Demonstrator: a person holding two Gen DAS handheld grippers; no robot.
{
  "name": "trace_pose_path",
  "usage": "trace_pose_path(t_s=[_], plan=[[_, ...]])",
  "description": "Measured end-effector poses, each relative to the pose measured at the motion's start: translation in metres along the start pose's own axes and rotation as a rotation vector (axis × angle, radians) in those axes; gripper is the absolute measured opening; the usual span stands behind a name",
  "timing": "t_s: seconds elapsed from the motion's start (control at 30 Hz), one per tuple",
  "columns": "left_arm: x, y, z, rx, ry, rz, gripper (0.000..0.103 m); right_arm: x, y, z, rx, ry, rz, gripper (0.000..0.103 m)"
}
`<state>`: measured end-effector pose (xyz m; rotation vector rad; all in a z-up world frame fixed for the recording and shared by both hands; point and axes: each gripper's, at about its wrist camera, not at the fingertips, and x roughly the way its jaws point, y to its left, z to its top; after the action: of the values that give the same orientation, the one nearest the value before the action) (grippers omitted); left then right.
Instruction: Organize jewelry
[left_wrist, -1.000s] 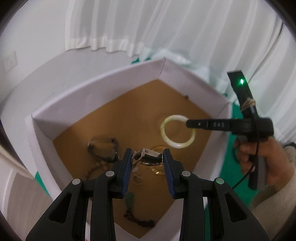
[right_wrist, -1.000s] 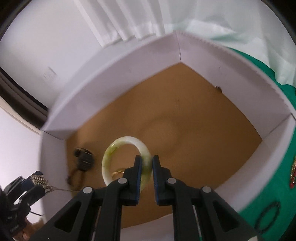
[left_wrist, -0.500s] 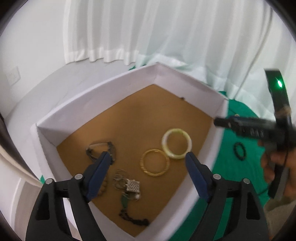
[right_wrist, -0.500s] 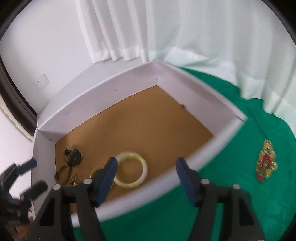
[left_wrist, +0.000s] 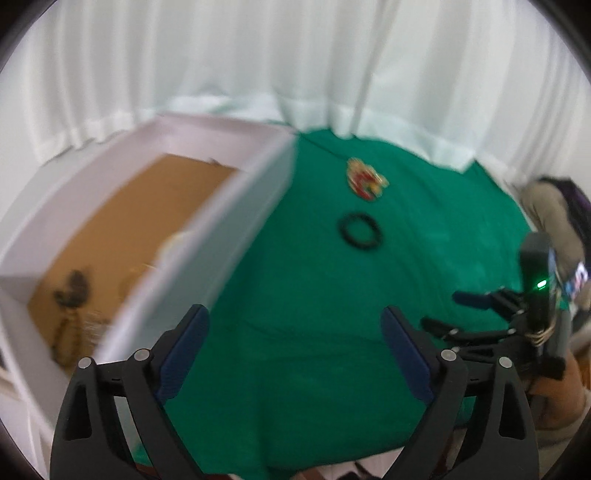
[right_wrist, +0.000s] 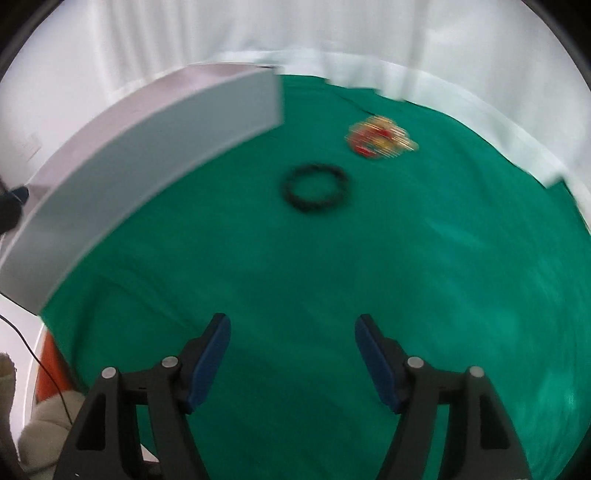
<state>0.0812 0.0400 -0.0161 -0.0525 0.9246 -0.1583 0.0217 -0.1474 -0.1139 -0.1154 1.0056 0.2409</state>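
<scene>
A black bead bracelet (left_wrist: 360, 232) and a red-and-gold ornament (left_wrist: 365, 180) lie on the green cloth (left_wrist: 314, 332); both also show in the right wrist view, bracelet (right_wrist: 316, 187), ornament (right_wrist: 380, 142). The white box (left_wrist: 229, 221) with a brown floor stands at left and holds blurred jewelry, including a dark piece (left_wrist: 72, 291). My left gripper (left_wrist: 295, 332) is open and empty above the cloth beside the box. My right gripper (right_wrist: 293, 339) is open and empty, short of the bracelet; it also shows in the left wrist view (left_wrist: 448, 312).
White curtains (left_wrist: 295, 66) hang behind the table. The box wall (right_wrist: 147, 177) rises at the left in the right wrist view. The person's hand and sleeve (left_wrist: 554, 387) are at the right edge.
Both grippers let go of their pieces in the box, the left a chain piece, the right the pale bangle. Both opened wide and swung right, out over the green cloth.
</scene>
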Motion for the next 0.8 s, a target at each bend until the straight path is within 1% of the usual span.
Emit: trace_pose_path(t_s=[0.07, 0.2, 0.33, 0.43, 0.57, 0.63, 0.73, 0.8], plan=[[0.016, -0.018, -0.008, 0.026, 0.037, -0.008, 0.095, -0.005, -0.017, -0.016, 0.040, -0.007, -0.037, 0.071], [0.042, -0.044, -0.017, 0.062, 0.077, -0.027, 0.095, -0.008, -0.054, -0.045, 0.139, -0.011, -0.113, 0.071], [0.063, -0.060, -0.024, 0.095, 0.091, -0.021, 0.095, -0.002, -0.077, -0.058, 0.205, 0.004, -0.141, 0.071], [0.074, -0.062, -0.032, 0.111, 0.110, -0.010, 0.095, 0.002, -0.082, -0.060, 0.226, 0.009, -0.159, 0.072], [0.094, -0.066, -0.044, 0.143, 0.148, 0.011, 0.095, 0.001, -0.085, -0.070, 0.232, 0.004, -0.164, 0.077], [0.101, -0.067, -0.049, 0.153, 0.166, 0.015, 0.095, 0.002, -0.084, -0.071, 0.231, 0.003, -0.168, 0.077], [0.102, -0.069, -0.054, 0.168, 0.146, 0.025, 0.099, 0.002, -0.082, -0.072, 0.222, -0.001, -0.175, 0.077], [0.103, -0.069, -0.055, 0.168, 0.145, 0.026, 0.102, 0.004, -0.081, -0.072, 0.221, -0.002, -0.175, 0.080]])
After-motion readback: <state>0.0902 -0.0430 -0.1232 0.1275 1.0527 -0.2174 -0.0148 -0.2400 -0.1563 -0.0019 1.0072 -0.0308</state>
